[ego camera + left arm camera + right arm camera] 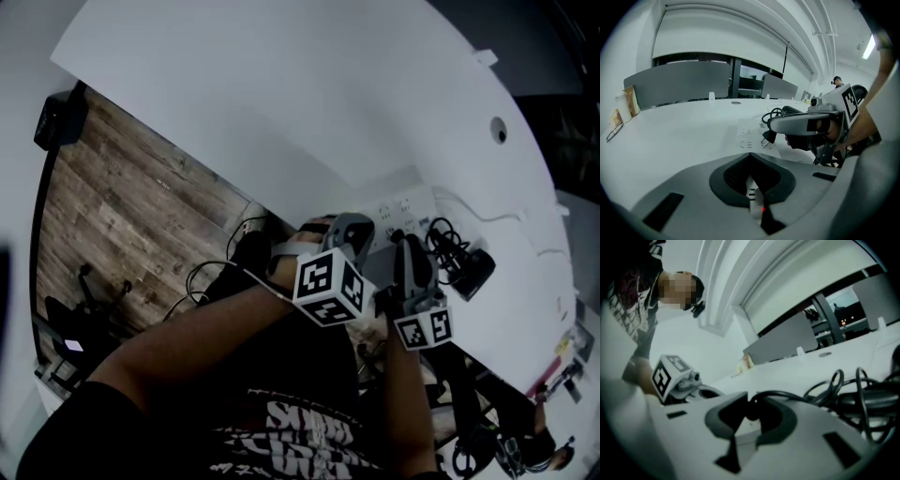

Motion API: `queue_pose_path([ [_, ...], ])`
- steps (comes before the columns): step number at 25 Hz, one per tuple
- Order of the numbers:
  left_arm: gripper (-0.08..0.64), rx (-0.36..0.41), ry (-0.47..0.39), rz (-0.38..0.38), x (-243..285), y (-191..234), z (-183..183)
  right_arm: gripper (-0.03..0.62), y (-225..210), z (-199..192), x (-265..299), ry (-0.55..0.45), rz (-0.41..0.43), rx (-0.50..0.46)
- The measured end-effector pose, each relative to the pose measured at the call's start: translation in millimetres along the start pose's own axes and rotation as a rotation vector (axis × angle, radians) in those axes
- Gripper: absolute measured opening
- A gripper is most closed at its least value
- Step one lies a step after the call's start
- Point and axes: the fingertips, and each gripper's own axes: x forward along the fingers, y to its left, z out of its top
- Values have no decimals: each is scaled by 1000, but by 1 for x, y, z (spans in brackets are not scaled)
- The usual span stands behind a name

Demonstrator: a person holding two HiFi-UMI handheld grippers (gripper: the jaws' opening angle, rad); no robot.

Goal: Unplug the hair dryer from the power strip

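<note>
A white power strip (408, 206) lies on the white table near its edge. My left gripper (354, 228) is shut on the strip's near end, where a white edge with a red light shows between its jaws (750, 161). Just right of it, my right gripper (410, 246) is shut on the hair dryer's black plug (769, 137). The plug hangs a little above the strip's sockets (749, 133) with its prongs bare. From the right gripper's jaws (749, 411) the black cord (787, 394) runs out to loose coils (843, 390). The black hair dryer (473, 269) lies beyond on the right.
Wooden floor (122, 216) drops away left of the table edge. A cable hole (498, 129) sits farther out on the table. Glasses (613, 131) lie far left, and grey partitions (677, 89) stand behind the table. More cables and tools (525, 441) crowd the lower right.
</note>
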Motion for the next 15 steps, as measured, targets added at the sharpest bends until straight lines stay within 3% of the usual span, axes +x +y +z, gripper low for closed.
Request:
queue_pose_path([
  [4, 25, 3, 0, -4, 1, -1, 0, 75, 2, -4, -2, 27, -23, -18],
  [8, 25, 12, -1, -4, 1, -1, 1, 81, 2, -5, -1, 58, -81, -96],
  [15, 25, 3, 2, 3, 3, -4, 2, 95, 6, -4, 2, 151, -264, -252],
])
